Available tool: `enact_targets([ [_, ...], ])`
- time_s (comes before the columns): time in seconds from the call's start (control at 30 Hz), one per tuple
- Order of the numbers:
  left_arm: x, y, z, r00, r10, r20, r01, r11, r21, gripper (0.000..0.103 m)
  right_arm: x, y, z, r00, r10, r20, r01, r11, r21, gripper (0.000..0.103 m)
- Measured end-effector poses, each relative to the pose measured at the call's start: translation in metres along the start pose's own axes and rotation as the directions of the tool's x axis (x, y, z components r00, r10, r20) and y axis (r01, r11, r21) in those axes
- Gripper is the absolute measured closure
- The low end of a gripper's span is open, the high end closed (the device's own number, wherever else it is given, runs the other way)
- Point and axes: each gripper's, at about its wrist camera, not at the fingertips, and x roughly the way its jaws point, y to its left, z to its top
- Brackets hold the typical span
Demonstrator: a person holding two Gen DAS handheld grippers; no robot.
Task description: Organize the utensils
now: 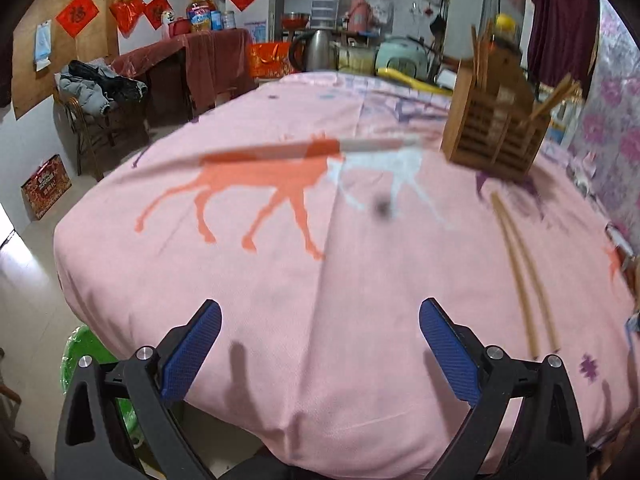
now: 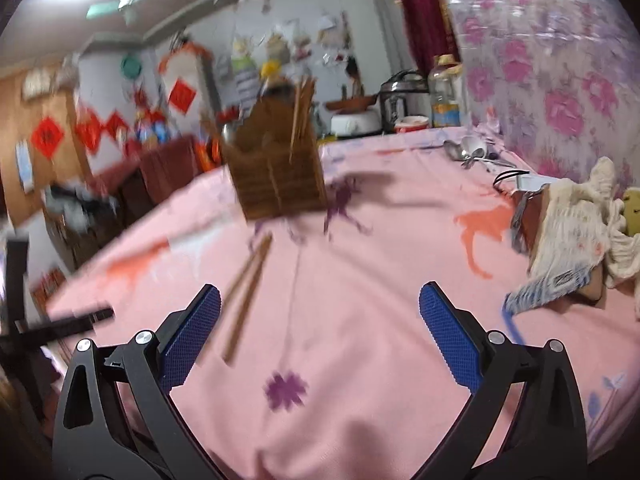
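A slatted wooden utensil holder point(image 1: 496, 128) point(image 2: 276, 176) stands on the pink tablecloth with several chopsticks upright in it. A pair of wooden chopsticks point(image 1: 520, 272) point(image 2: 248, 296) lies loose on the cloth in front of it. Metal spoons point(image 2: 468, 152) and a fork point(image 2: 508, 176) lie at the far right of the table. My left gripper point(image 1: 320, 344) hangs open over the table's near edge, nothing between its blue pads. My right gripper point(image 2: 320, 328) is open and empty too, with the loose chopsticks just past its left finger point(image 2: 192, 332).
A knitted cream cloth over a brown object point(image 2: 572, 232) sits at the right. A long red-and-white stick-like thing point(image 1: 320, 148) lies blurred across the cloth. A green basin point(image 1: 88, 356) is on the floor at the left. Appliances and jars point(image 2: 400, 104) crowd the far side.
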Motion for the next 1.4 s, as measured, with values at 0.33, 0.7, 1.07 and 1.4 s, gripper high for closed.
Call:
enact_targets([
  [0.33, 0.021, 0.006, -0.010, 0.998, 0.063, -0.024, -0.063, 0.998, 0.017, 0.006, 0.011, 0.039, -0.025, 0.993, 0.095, -0.071, -0.107, 0.977, -0.186, 0.040],
  [0.7, 0.022, 0.002, -0.011, 0.996, 0.086, 0.007, -0.086, 0.996, 0.014, 0.004, 0.042, 0.064, -0.031, 0.971, 0.141, -0.192, -0.179, 0.964, -0.198, 0.074],
  [1.07, 0.022, 0.001, -0.012, 0.996, 0.088, 0.007, -0.088, 0.996, 0.014, 0.005, 0.044, 0.019, -0.028, 0.980, 0.093, -0.176, -0.095, 0.995, -0.001, 0.097],
  [1.4, 0.007, -0.029, -0.020, 0.999, -0.053, 0.009, 0.052, 0.991, 0.125, 0.006, 0.041, -0.012, -0.020, 0.980, 0.118, -0.162, -0.100, 0.988, 0.115, 0.080],
])
